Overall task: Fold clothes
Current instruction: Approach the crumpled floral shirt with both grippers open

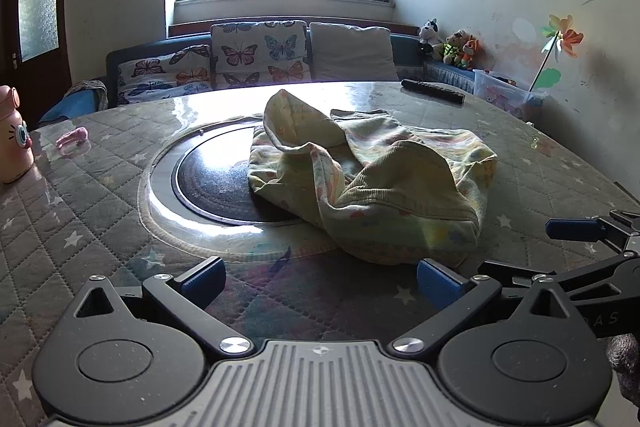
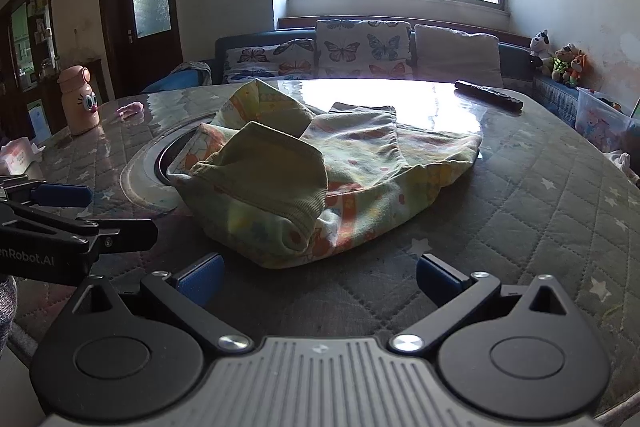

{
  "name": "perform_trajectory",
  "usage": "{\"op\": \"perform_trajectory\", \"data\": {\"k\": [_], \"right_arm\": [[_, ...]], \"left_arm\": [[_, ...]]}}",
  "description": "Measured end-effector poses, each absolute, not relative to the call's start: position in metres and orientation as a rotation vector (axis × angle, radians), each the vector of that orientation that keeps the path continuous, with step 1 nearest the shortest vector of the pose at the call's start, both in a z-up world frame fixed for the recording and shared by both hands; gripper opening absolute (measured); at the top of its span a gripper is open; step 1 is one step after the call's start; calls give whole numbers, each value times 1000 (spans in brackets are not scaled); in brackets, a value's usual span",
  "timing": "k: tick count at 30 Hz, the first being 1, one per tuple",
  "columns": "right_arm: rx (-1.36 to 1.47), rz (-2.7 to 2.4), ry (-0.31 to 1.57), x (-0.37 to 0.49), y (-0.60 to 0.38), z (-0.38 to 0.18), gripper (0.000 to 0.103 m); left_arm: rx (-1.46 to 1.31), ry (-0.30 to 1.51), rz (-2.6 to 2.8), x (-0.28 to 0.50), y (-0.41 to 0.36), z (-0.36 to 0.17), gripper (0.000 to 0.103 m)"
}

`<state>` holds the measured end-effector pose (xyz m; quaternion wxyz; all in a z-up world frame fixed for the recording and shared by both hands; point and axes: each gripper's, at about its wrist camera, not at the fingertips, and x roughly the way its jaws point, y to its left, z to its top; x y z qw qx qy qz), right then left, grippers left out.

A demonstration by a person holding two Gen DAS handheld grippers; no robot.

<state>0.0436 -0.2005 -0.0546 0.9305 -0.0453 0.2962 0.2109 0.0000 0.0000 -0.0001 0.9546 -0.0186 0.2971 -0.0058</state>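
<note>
I am looking across the round surface (image 1: 100, 195) covered in grey quilted star-print cloth under a glossy clear sheet, and I am holding both tools back at its near edge. On the left, my left tool (image 1: 320, 277) is hanging fully released, its blue pads spread wide with nothing between them. Ahead of it and slightly to the right, the crumpled pale yellow-green garment with small pastel prints and ribbed cuffs (image 1: 372, 179) is lying in a loose heap at the middle of the surface, its left part draping over the dark round inset plate (image 1: 212, 183).

I am judging this garment to be light, soft and entirely limp (thin cotton knit, by the look of it), so it is likely sagging wherever I lift it and sliding easily on the slick sheet. The ribbed hem band (image 2: 272, 163) is standing up in a thick fold nearest me, and I am treating that, or a ribbed cuff, as the firmest place to pinch.

On the right, my right tool (image 2: 320, 275) is likewise hanging released and empty, just short of the heap.

For writing, I am reading only "enRobot.AI" on the left tool's black arm in the right wrist view, cut off at the frame edge.
</note>
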Motion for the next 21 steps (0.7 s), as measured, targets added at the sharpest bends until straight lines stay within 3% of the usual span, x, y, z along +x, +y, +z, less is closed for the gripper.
{"op": "perform_trajectory", "data": {"k": [21], "right_arm": [[-73,427,621,44,-204,-57,103]], "left_arm": [[-50,637,-22,2,-2,-3,103]]}}
